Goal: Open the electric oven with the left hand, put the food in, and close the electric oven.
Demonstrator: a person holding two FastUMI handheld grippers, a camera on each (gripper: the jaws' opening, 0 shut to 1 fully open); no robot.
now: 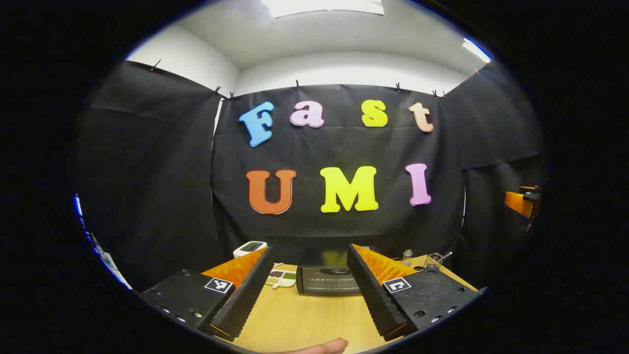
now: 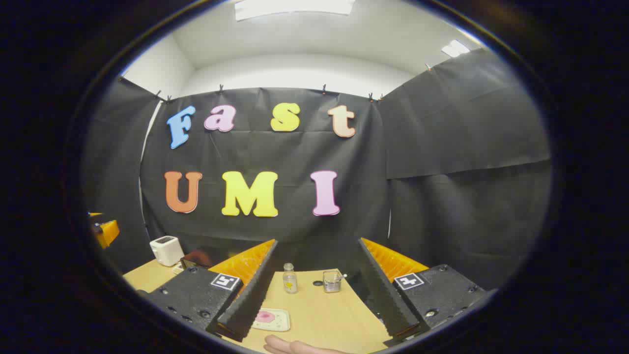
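- Nearest in the left gripper view, the left gripper (image 1: 310, 287) hangs above the near part of the wooden table (image 1: 314, 319), its two ridged fingers (image 1: 245, 295) set wide apart with nothing between them; a fingertip of the person's hand (image 1: 322, 347) shows at the bottom edge.
- In the right gripper view, the right gripper (image 2: 317, 287) is likewise held level above the table (image 2: 334, 314), jaws spread and empty, with part of a hand (image 2: 295, 347) below it.
- The electric oven (image 1: 327, 280) sits at the far edge of the table against the black cloth wall, straight ahead between the left gripper's fingers, door closed.
- A white toaster (image 2: 166, 250) stands at the far left of the table.
- The food plate (image 2: 272, 318), a pale tray with a pink piece on it, lies near, just beside the right gripper's left finger.
- A divided dish (image 1: 282, 278) of dark and green items lies left of the oven.
- A small glass bottle (image 2: 289, 278) and a glass jar (image 2: 332, 281) stand side by side farther back.
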